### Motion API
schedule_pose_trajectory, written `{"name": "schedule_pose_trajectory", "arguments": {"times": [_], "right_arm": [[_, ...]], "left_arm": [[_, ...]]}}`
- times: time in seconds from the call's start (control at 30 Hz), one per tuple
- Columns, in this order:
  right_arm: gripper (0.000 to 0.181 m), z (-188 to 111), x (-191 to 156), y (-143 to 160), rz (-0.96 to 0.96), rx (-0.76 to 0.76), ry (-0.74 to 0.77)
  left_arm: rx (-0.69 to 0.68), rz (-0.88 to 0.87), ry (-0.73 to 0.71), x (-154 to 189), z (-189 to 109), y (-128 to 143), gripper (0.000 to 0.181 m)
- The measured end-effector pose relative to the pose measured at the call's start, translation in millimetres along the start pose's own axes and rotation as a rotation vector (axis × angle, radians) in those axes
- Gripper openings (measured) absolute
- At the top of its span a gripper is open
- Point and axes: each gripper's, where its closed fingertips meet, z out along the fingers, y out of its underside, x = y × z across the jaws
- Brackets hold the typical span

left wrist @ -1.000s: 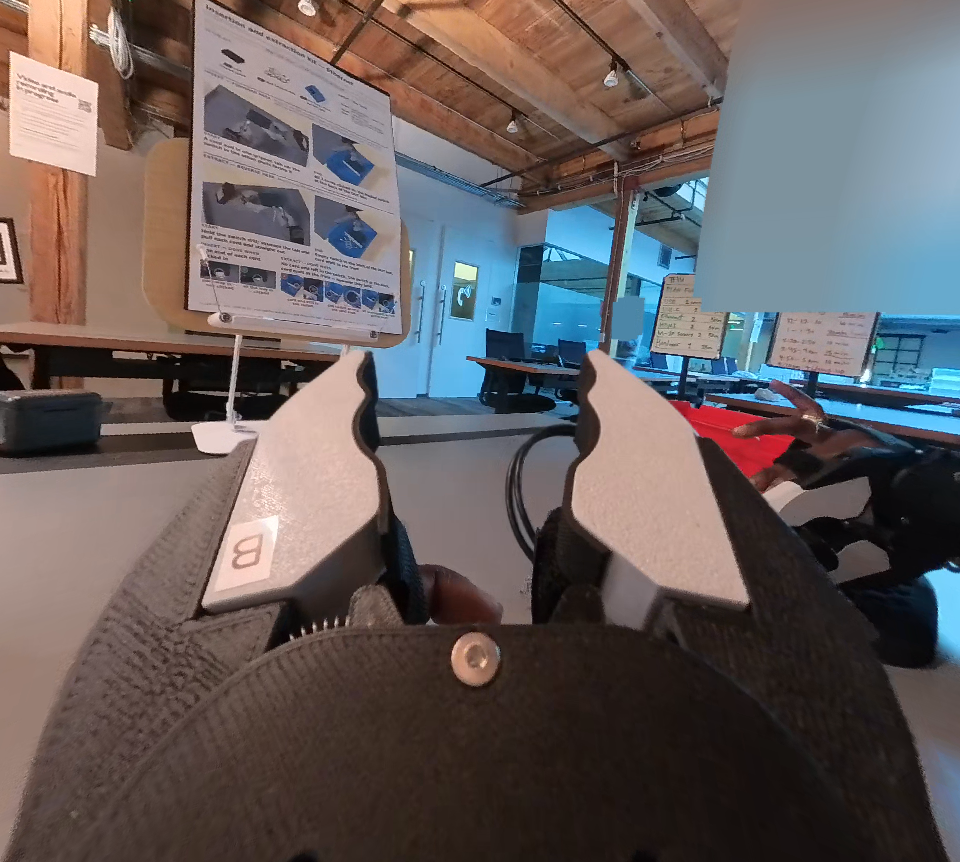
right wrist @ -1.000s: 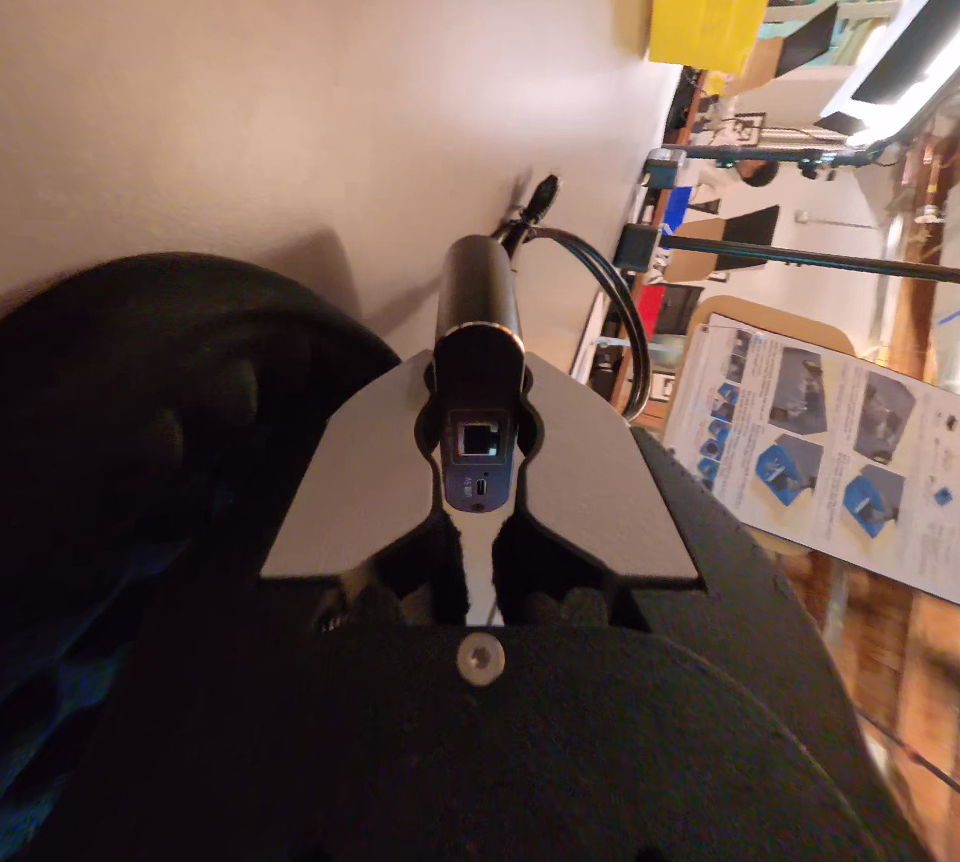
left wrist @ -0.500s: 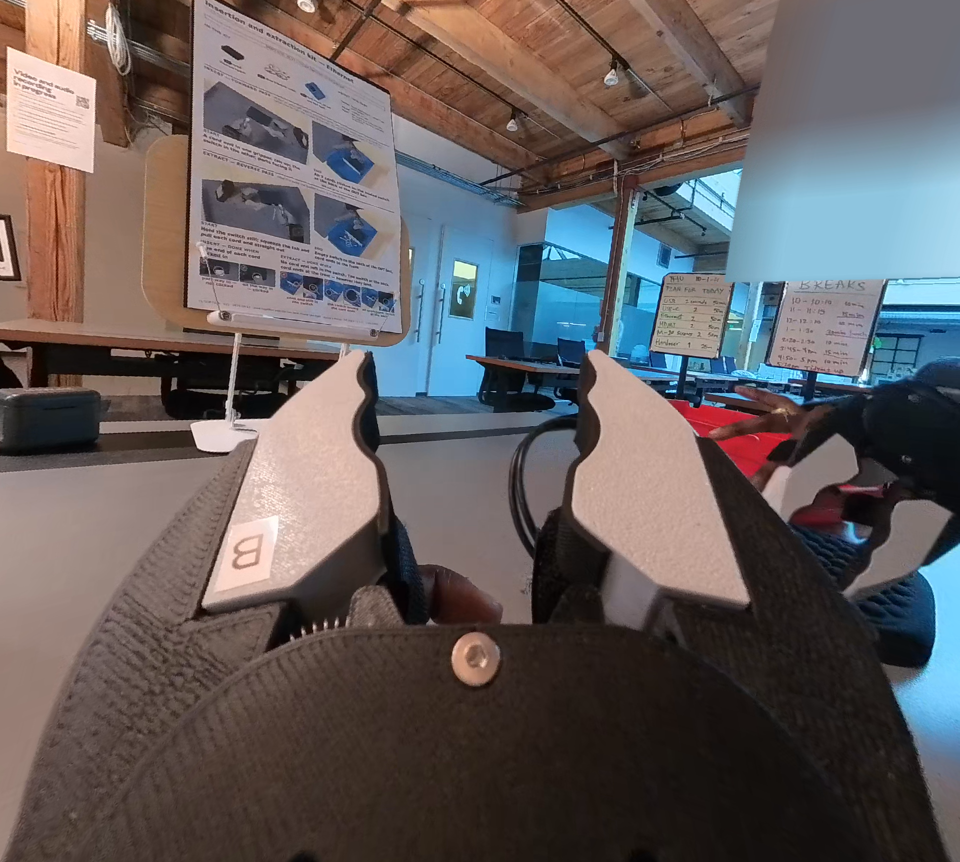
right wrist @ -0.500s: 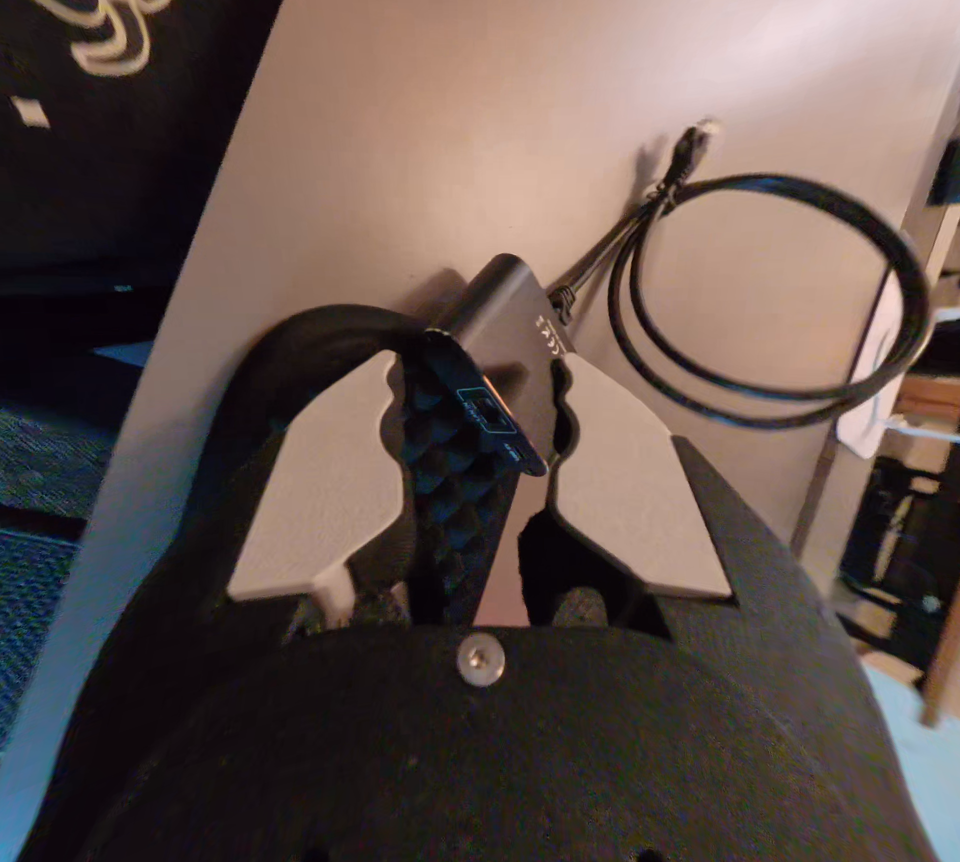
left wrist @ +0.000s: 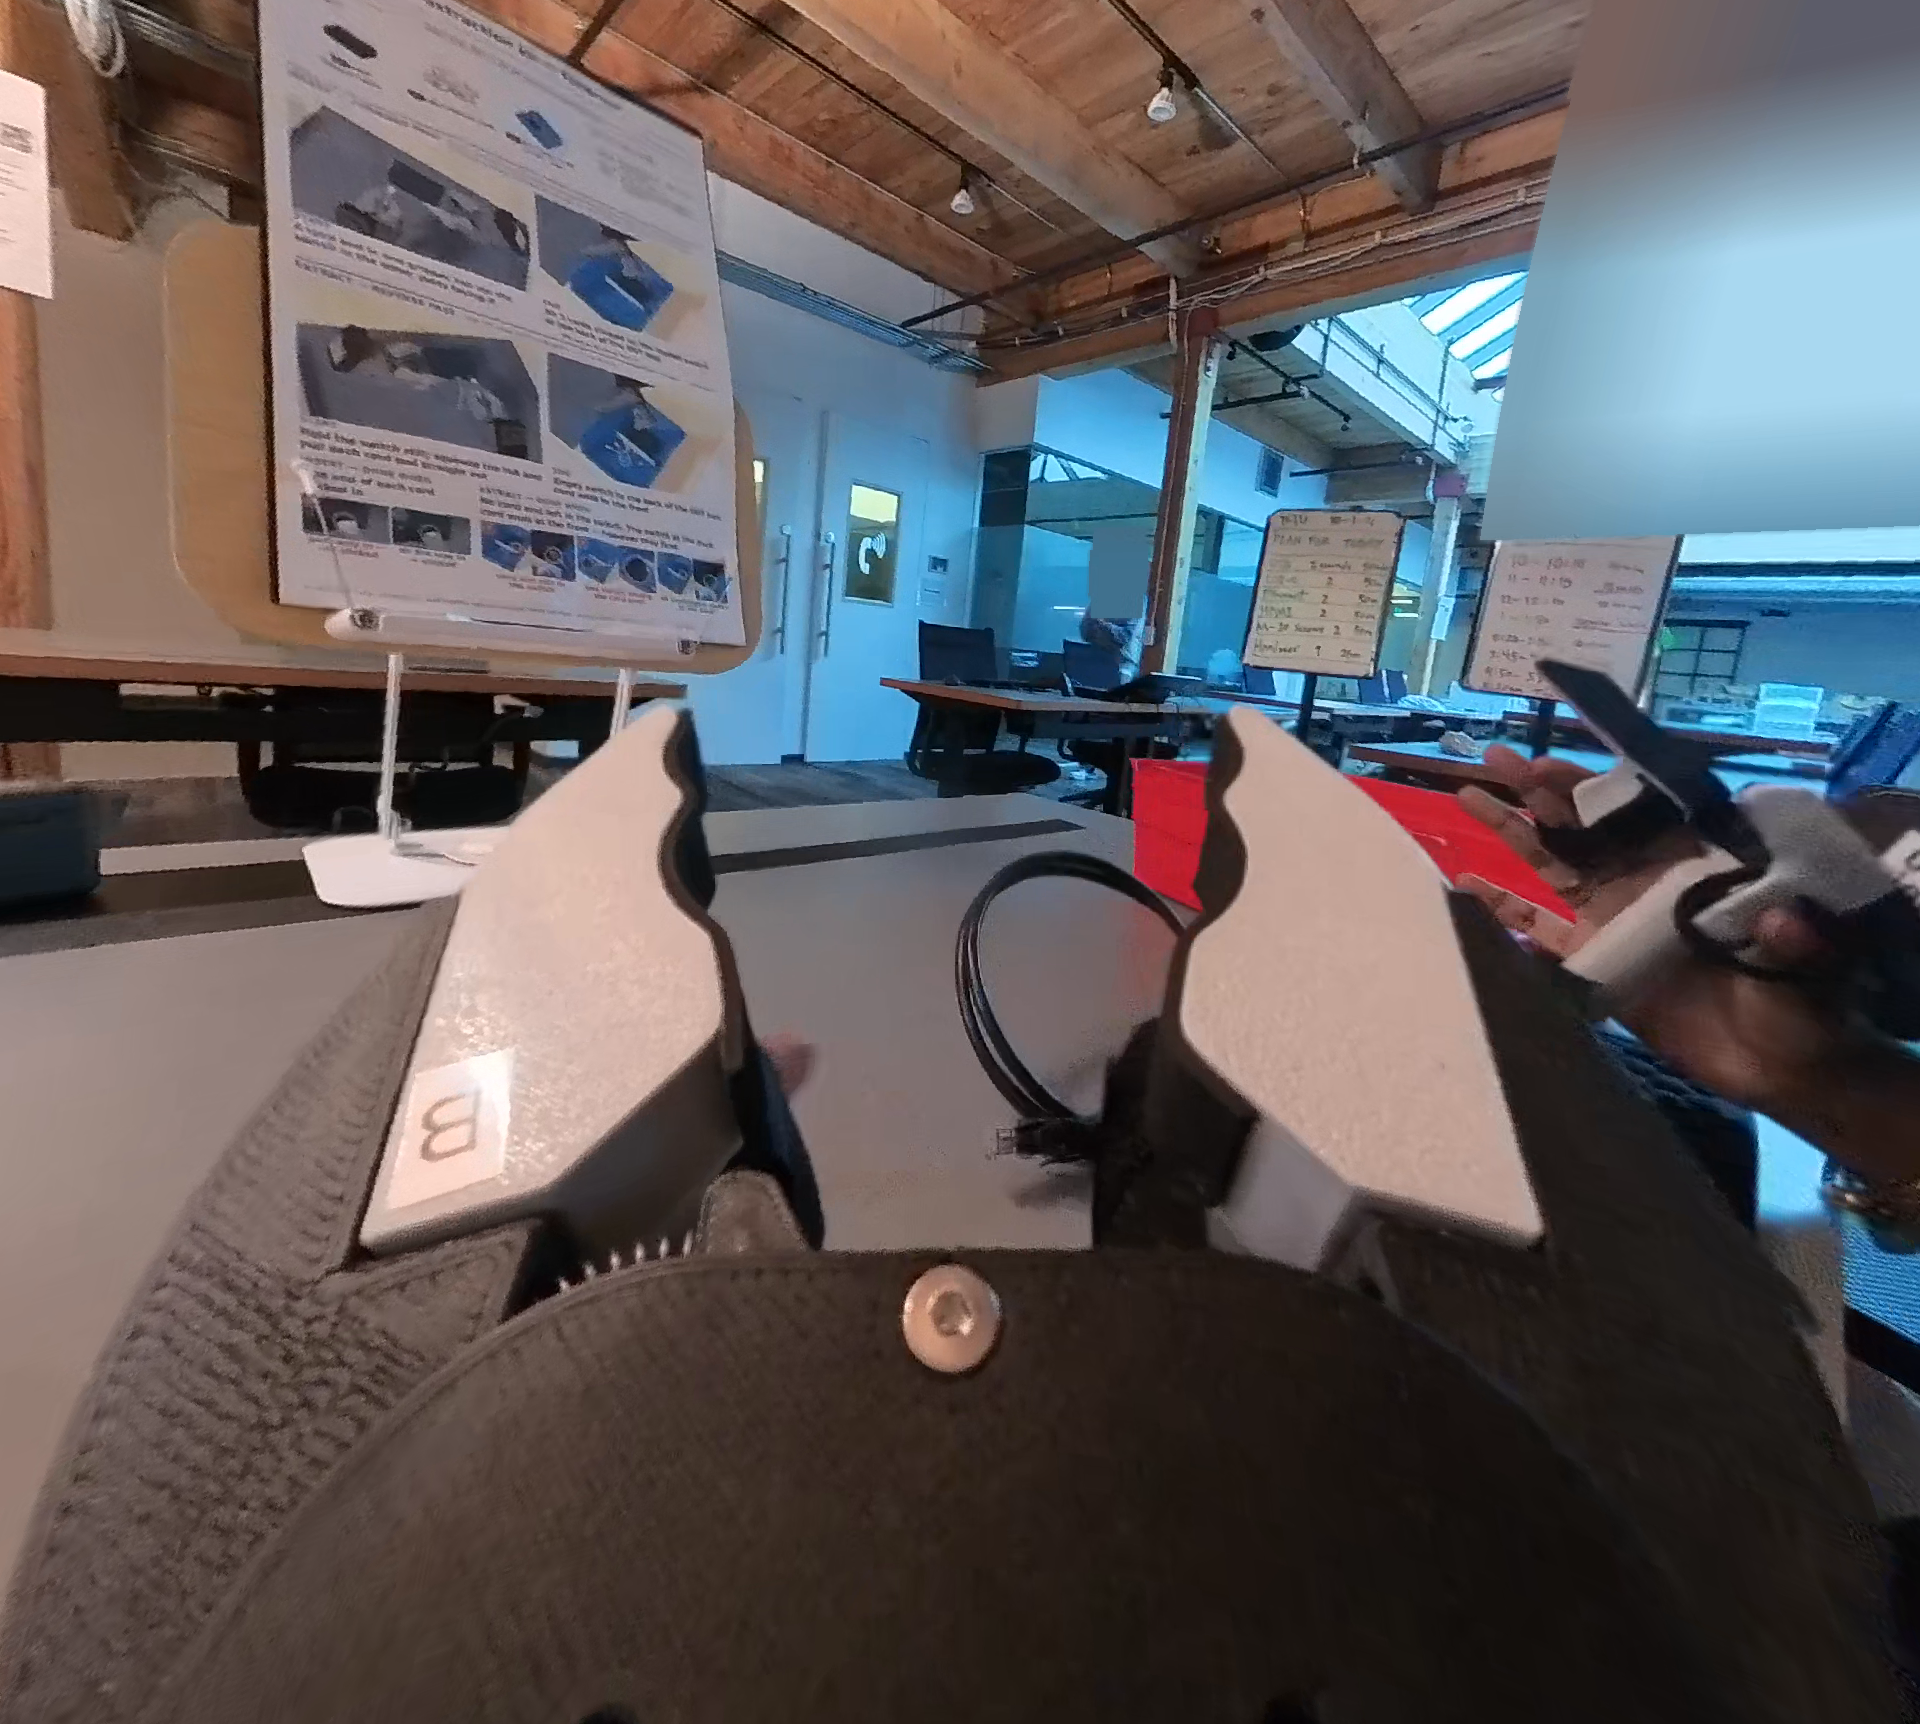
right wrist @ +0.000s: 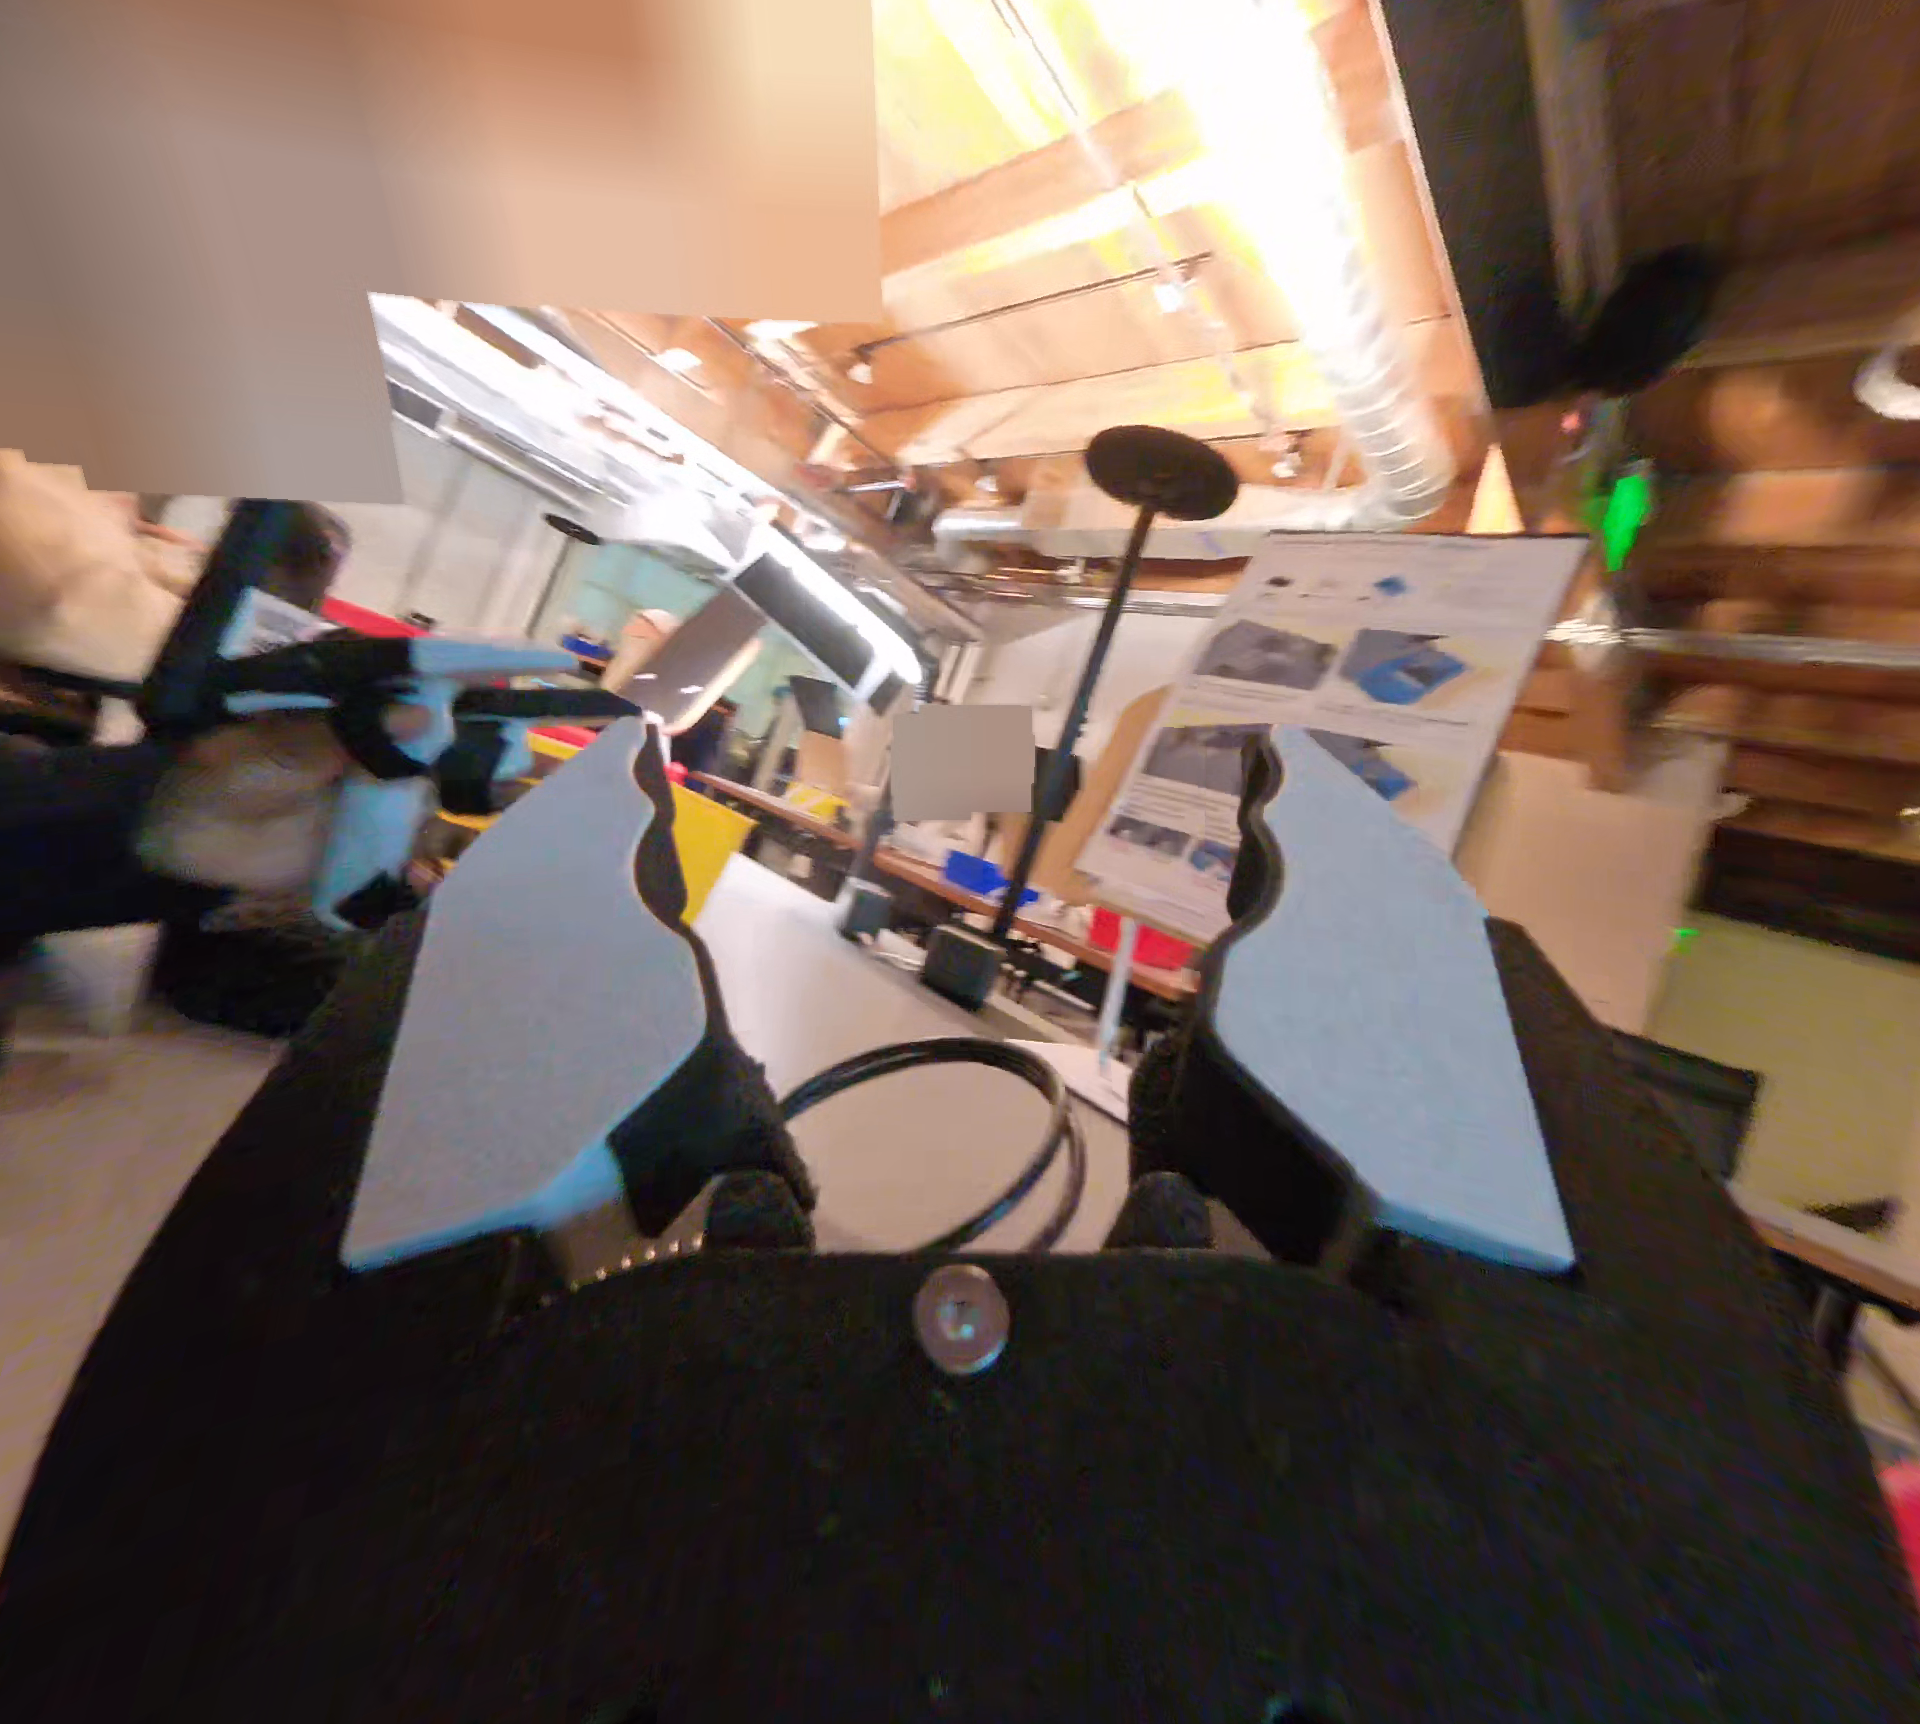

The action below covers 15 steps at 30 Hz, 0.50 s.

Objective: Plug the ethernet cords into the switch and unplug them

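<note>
Left hand-held gripper (left wrist: 951, 827): fingers wide apart, nothing btwn them, low over grey surface (left wrist: 187, 1040). Black cord (left wrist: 992, 978) coiled in a loop on surface just ahead, partly hidden behind right finger; plug end (left wrist: 1039, 1139) lying flat near finger base. A fingertip poking out by left finger's inner pad.

Right hand-held gripper (right wrist: 951, 827): fingers also wide apart, empty. Same cord (right wrist: 1023, 1144) seen as a loop on surface (right wrist: 790, 957), down low btwn the fingers, not touched by them. Right view blurry, tilted up twd ceiling.

Switch: can't tell where, not seen clearly in either view. Cord not plugged into anything visible.

Off to right in left view: a hand (left wrist: 1704, 978) around the other gripper's grip, held up off surface. In right view, other gripper far left (right wrist: 416, 708), held up.

Poster (left wrist: 488, 292) w/ pics on white stand at back of surface, upright. Red bin (left wrist: 1278, 822) behind right finger in left view; inside not visible. Yellow bin (right wrist: 712, 827) behind left finger in right view; inside can't tell. Dark case (left wrist: 52, 843) at far left edge, lid shut. Black pole w/ round top (right wrist: 1117, 635) standing on a small base at back.
</note>
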Motion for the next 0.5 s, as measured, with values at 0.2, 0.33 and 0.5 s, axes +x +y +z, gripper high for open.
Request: {"name": "schedule_pose_trajectory", "arguments": {"times": [0.2, 0.33, 0.5], "right_arm": [[0.098, -9, 16, -9, -0.012, 0.084, 0.118], [0.099, -8, 15, -6, 0.009, 0.078, 0.108], [0.099, -7, 11, -5, -0.015, 0.064, 0.098]], "left_arm": [[-0.009, 0.181, -0.022, -9, -10, -58, 0.098], [-0.126, 0.385, -0.143, -52, -41, -107, 0.088], [-0.592, 0.614, -0.328, -156, -107, -105, 0.078]]}}
